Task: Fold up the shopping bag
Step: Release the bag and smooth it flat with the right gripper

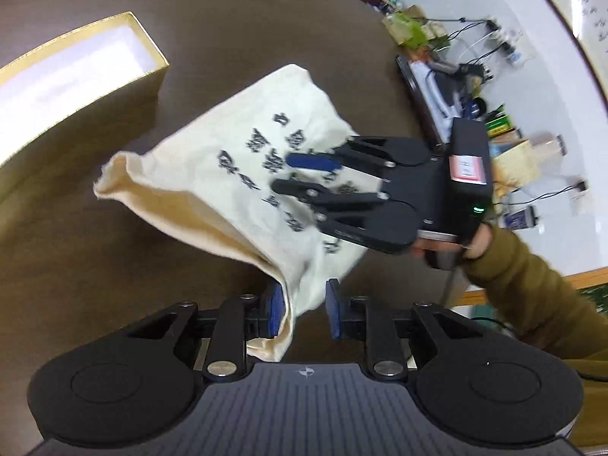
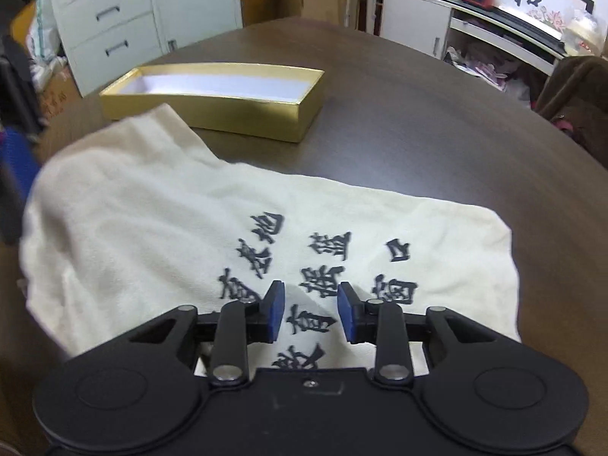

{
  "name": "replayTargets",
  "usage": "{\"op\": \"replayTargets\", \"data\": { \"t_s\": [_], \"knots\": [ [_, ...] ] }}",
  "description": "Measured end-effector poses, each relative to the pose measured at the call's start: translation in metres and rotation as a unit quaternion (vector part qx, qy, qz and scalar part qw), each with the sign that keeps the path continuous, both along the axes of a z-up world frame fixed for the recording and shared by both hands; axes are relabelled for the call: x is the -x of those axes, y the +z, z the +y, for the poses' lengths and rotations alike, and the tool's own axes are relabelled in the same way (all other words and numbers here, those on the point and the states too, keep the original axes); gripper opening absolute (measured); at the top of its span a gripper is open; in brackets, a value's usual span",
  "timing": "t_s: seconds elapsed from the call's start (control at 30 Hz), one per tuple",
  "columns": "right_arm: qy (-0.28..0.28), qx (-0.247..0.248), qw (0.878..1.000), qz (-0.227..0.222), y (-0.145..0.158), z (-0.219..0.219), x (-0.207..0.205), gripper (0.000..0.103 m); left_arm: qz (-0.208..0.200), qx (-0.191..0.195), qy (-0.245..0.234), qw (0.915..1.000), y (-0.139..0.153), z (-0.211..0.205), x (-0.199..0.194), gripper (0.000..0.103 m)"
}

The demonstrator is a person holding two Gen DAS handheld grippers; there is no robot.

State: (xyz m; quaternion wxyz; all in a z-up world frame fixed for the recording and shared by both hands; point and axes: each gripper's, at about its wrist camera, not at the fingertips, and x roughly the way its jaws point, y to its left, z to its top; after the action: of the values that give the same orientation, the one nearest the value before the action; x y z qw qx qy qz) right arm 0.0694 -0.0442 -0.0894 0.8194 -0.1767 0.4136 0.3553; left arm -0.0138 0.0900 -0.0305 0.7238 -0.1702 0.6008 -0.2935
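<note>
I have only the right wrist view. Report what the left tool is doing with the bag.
Observer: The left tool has an edge of the shopping bag between its fingers, which stand apart. A gap shows beside one pad.
Operator: Say where my right tool is, seen from that side.
Observer: The right tool is over the bag's printed face, fingers apart. I cannot tell whether it touches the cloth.
Operator: Give me the bag's shape near the left tool.
Observer: The cloth looks lifted off the table toward the left tool and narrows there.
</note>
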Motion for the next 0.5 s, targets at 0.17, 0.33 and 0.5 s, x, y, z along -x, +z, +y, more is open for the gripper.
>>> {"op": "replayTargets", "data": {
  "t_s": [0.17, 0.33, 0.5],
  "knots": [
    [-0.003, -0.002, 1.0, 0.006, 0.003, -0.004, 0.0, 0.031, -0.005, -0.079, -0.036, 0.9962, 0.001, 0.012, 0.029, 0.024],
    [0.019, -0.015, 1.0, 0.008, 0.012, -0.006, 0.028, 0.03, -0.064, -0.115, -0.004, 0.9913, 0.023, 0.024, 0.032, 0.024],
    [0.052, -0.005, 0.999, -0.005, 0.011, 0.001, 0.06, 0.027, -0.107, -0.122, -0.008, 0.9867, -0.001, -0.008, 0.007, 0.024]
  ]
}}
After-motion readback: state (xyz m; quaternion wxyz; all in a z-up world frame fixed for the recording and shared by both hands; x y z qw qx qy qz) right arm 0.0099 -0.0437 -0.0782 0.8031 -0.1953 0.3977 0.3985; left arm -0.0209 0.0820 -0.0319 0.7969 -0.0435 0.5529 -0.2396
